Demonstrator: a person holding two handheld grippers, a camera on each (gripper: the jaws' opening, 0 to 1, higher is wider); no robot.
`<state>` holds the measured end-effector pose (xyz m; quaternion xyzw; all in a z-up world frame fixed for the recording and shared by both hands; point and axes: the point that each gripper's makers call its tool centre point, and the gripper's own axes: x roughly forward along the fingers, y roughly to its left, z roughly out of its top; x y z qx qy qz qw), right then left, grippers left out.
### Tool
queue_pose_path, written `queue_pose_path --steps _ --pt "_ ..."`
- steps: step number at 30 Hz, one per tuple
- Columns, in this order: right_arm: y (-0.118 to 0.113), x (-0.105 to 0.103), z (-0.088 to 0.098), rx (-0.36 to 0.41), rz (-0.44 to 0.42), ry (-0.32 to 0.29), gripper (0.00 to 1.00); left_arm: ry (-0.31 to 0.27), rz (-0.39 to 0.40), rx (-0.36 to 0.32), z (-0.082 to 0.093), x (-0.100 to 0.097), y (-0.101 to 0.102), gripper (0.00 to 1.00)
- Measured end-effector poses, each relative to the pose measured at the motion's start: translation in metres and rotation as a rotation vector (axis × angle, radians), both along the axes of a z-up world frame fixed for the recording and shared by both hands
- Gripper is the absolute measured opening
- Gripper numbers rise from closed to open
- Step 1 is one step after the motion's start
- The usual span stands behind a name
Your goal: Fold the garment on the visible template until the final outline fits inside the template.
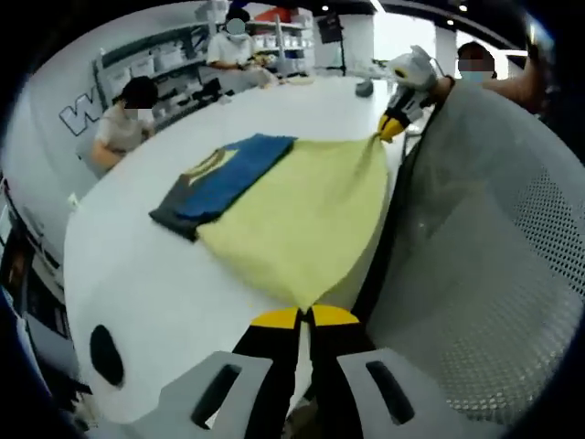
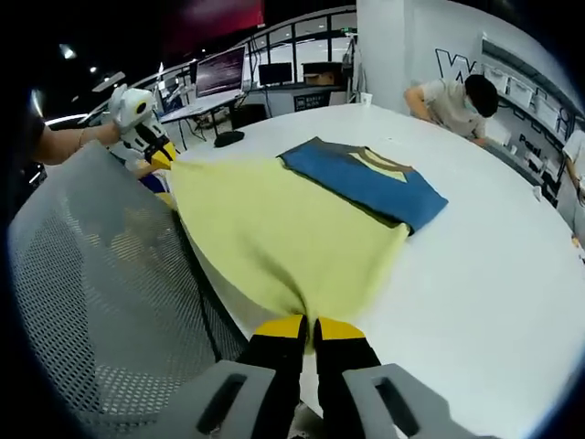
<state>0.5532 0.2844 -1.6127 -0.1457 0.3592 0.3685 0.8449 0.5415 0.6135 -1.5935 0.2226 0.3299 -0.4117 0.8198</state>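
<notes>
I had the left gripper [image 1: 305, 316] and right gripper [image 2: 309, 326] each clamped on a corner of the yellow garment [image 1: 306, 215]. It was stretched over the blue template [image 1: 224, 174] on the white bench [image 1: 146, 283].

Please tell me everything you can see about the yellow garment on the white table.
The yellow garment is soft, pale yellow fabric, spread flat but stretched between two corners. The left gripper pinches one corner, the right gripper the other. Its far part lies on the white table, touching a blue garment with dark trim. Its near edge hangs off the table beside a grey mesh chair back.
</notes>
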Motion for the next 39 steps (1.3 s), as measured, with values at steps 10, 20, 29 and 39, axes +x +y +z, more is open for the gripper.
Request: queue_pose_path --steps 10,20,29,39 --pt "0.002 0.047 0.033 -0.01 -0.014 -0.105 0.0 -0.079 0.067 0.006 0.028 0.059 0.009 0.06" --pt "0.008 0.084 0.046 -0.071 -0.002 -0.156 0.0 -0.118 0.169 0.014 0.04 0.108 0.018 0.06" --pt "0.014 0.13 0.053 -0.091 -0.01 -0.164 0.0 -0.125 0.236 0.031 0.046 0.154 0.019 0.06" --pt "0.018 0.179 0.053 -0.064 -0.05 -0.155 0.0 -0.128 0.298 0.023 0.033 0.199 0.021 0.06"
